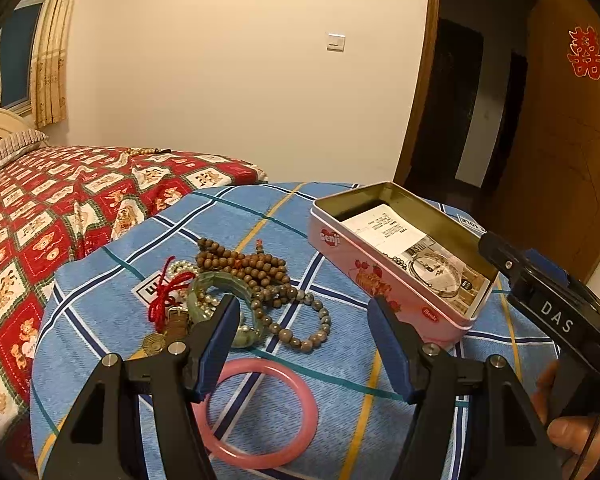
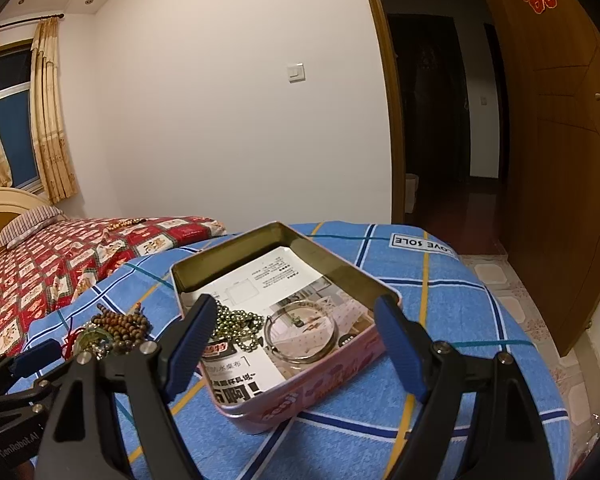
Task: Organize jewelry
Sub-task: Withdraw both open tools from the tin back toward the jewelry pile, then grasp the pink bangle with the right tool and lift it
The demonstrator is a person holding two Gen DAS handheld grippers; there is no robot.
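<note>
Pink tin (image 2: 300,400) sits open on the blue blanket (image 1: 340,408) so jewelry can drop in; a silver bangle (image 2: 300,334) lies inside. Left gripper (image 1: 300,344) hangs wide open and empty over the pink bangle (image 1: 256,412) near the bead pile (image 1: 252,272). Right gripper (image 2: 296,344) waits open and empty over the tin.

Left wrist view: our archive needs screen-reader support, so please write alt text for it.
An open left gripper hovers over a pink bangle on a blue checked cloth, with tangled bead bracelets beyond and an open pink tin to the right.
</note>
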